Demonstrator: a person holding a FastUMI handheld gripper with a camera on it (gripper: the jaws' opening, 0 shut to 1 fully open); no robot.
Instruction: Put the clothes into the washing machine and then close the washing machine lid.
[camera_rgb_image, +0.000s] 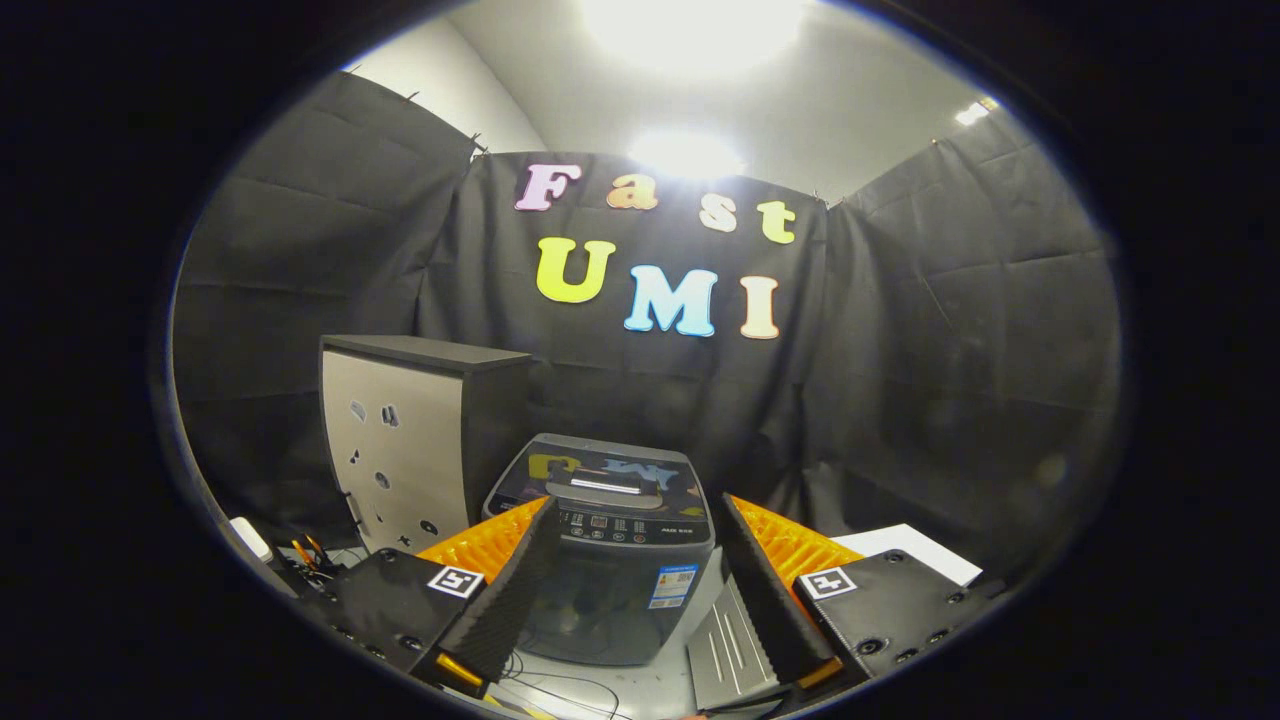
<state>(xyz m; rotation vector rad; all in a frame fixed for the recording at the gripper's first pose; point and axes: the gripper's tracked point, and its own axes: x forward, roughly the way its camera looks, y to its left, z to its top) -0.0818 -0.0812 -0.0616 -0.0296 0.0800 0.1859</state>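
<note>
Standing upright on the table (640, 690), the washing machine (605, 560) sits just ahead of the gripper (640, 590), framed between its two fingers, which are spread apart and grip nothing. Its lid (608, 482) lies shut and flat, control panel facing the gripper; the fingers cover the machine's lower corners. Left of the machine stands a cabinet (405, 460), its base hidden. Right of the machine, a white sheet (920, 550) is partly covered. Clothes cannot be made out.
</note>
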